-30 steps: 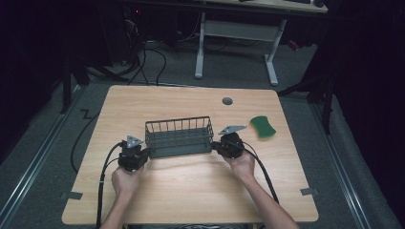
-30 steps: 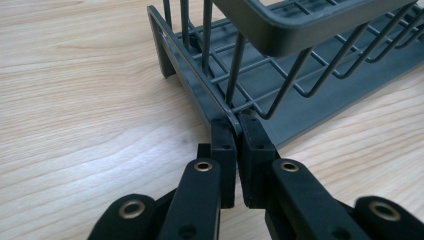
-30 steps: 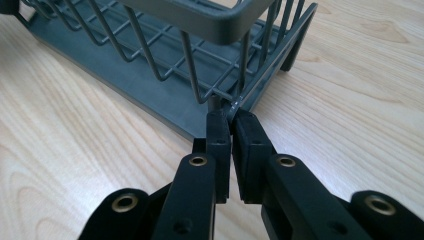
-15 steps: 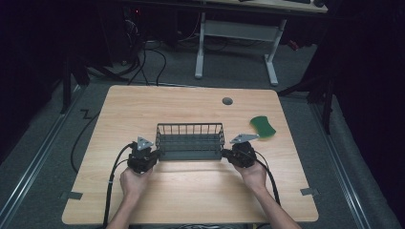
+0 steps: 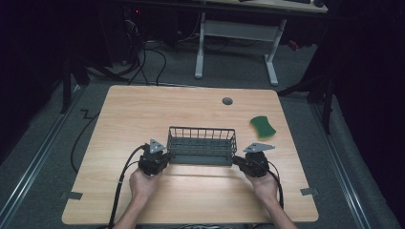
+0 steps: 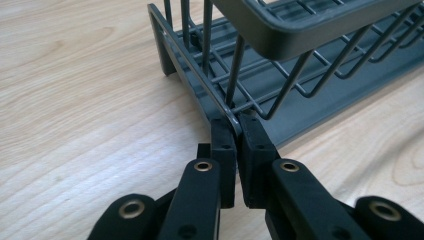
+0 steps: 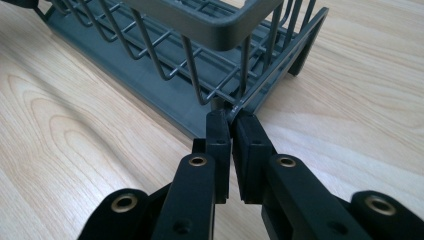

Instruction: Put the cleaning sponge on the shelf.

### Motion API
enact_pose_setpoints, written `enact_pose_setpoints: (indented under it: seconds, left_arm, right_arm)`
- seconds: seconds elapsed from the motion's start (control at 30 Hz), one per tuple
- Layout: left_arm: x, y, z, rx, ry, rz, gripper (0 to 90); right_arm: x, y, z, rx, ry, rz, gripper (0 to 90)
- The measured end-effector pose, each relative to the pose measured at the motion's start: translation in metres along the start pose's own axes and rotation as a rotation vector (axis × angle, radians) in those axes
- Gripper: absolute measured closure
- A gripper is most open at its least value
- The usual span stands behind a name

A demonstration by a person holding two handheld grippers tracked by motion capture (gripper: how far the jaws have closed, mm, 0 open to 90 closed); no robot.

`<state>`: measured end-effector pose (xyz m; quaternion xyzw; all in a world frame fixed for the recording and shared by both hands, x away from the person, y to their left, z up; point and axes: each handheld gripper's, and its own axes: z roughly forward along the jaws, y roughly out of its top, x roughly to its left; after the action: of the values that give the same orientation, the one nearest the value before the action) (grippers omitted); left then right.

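Rightward across the pale wooden table (image 5: pixel 124 114) slides the dark grey wire basket (image 5: pixel 202 145), now mid-table near the green sponge (image 5: pixel 263 126). Left gripper (image 6: pixel 233 131) and right gripper (image 7: pixel 232 120) each pinch an end's bottom rail; move both hands evenly to avoid twisting.

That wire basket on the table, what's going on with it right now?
A person is holding the dark wire basket at both ends with two handheld grippers. The left gripper is shut on the thin base edge at one end, and the right gripper is clamped on the same kind of edge at the other end. The basket is empty and sits near the front middle of the wooden table. A green sponge lies apart from it, off to the right.
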<state>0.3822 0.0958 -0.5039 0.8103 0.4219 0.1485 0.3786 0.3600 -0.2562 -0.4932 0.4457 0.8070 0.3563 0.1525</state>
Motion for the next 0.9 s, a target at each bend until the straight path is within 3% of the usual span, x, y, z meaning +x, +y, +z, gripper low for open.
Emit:
enact_pose_setpoints:
  seconds: [0.17, 0.23, 0.53, 0.7, 0.9]
  left_arm:
    - [-0.002, -0.001, -0.001, 0.002, -0.011, 0.001, 85.8]
    - [-0.003, -0.002, -0.002, 0.000, -0.003, 0.001, 84.3]
    - [0.011, -0.017, -0.011, -0.019, 0.014, -0.059, 49.6]
    - [0.021, -0.027, -0.019, -0.033, 0.028, -0.077, 40.7]
    - [0.031, -0.036, -0.025, -0.043, 0.034, -0.091, 37.4]
  right_arm:
    - [-0.003, -0.006, -0.003, -0.011, 0.017, 0.027, 85.2]
    - [-0.003, -0.007, -0.003, -0.018, 0.020, 0.029, 80.9]
    - [-0.008, -0.013, -0.008, -0.053, 0.023, 0.064, 52.5]
    - [-0.015, -0.022, -0.018, -0.099, -0.005, 0.083, 40.8]
    - [-0.028, -0.030, -0.028, -0.128, -0.051, 0.115, 38.9]
